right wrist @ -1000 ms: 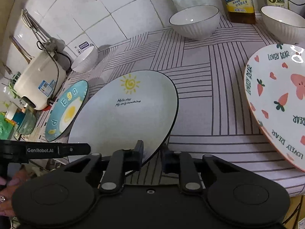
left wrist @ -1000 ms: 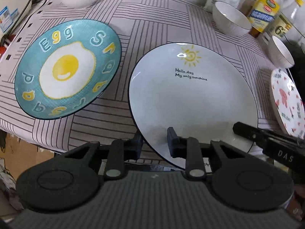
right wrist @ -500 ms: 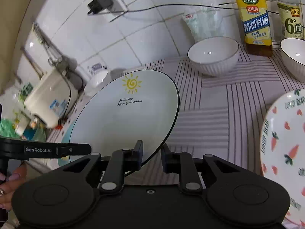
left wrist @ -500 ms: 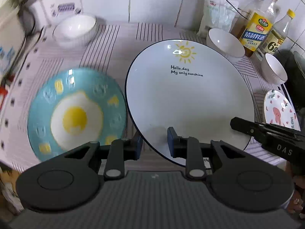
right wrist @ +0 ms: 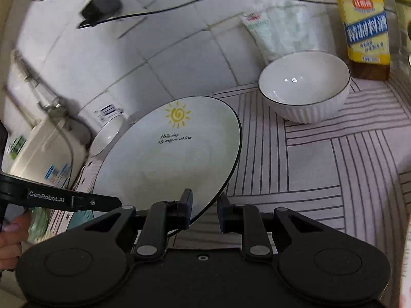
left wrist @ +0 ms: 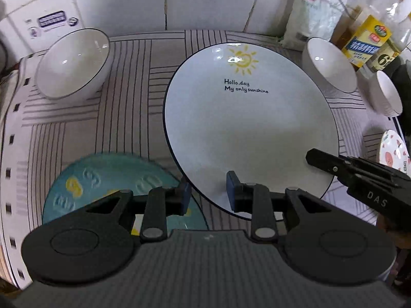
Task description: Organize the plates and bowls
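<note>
White wall tiles (left wrist: 123, 5) back a counter covered with a striped cloth (left wrist: 123, 113). Nearest, the left gripper (left wrist: 206, 192) has its fingers clamped across the near rim of the sun-print plate (left wrist: 246, 128), one finger under and one on top. The right gripper (right wrist: 204, 205) grips the same plate (right wrist: 169, 159) at its right edge, fingers closed on the rim. The plate is held tilted, clear of the cloth. Below it to the left lies the teal egg plate (left wrist: 108, 179). Farther back stand a white bowl (left wrist: 74, 64) at left, another white bowl (right wrist: 304, 84) at right, and a yellow-labelled bottle (right wrist: 364, 23) beside the wall.
</note>
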A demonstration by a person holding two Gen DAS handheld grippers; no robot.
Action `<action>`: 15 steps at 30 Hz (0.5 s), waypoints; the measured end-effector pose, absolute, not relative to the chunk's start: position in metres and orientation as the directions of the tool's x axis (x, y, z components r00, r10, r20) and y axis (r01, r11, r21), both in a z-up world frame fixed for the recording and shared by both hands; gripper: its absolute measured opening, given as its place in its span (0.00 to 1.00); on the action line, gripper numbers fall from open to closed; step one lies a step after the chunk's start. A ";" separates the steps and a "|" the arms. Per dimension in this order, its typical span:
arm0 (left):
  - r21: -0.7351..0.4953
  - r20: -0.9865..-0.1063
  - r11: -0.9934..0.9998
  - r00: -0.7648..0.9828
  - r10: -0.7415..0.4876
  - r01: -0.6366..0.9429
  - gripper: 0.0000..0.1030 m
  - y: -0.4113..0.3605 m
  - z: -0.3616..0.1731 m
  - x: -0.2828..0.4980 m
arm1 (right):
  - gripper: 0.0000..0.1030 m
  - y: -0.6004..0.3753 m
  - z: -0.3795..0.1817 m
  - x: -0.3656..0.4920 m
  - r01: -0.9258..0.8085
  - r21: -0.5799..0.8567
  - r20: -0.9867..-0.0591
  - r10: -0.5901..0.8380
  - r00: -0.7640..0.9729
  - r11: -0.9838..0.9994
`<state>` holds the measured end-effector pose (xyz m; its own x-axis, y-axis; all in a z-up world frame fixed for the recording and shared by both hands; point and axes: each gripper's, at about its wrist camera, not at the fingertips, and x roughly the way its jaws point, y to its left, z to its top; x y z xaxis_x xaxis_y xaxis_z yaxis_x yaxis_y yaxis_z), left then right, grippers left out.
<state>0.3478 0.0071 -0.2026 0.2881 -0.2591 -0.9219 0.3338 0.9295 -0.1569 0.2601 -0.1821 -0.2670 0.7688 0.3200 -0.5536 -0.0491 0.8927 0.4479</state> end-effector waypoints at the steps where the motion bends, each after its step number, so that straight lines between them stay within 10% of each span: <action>1: -0.155 -0.925 0.925 0.278 -0.259 0.346 0.27 0.005 -0.205 0.353 | 0.24 -0.180 -0.268 0.263 -0.032 0.447 -0.557 0.307 0.772 0.894; 15: -0.103 -0.950 0.887 0.220 -0.222 0.451 0.29 -0.023 -0.228 0.400 | 0.25 -0.154 -0.281 0.298 0.150 0.427 -0.598 0.154 0.786 0.892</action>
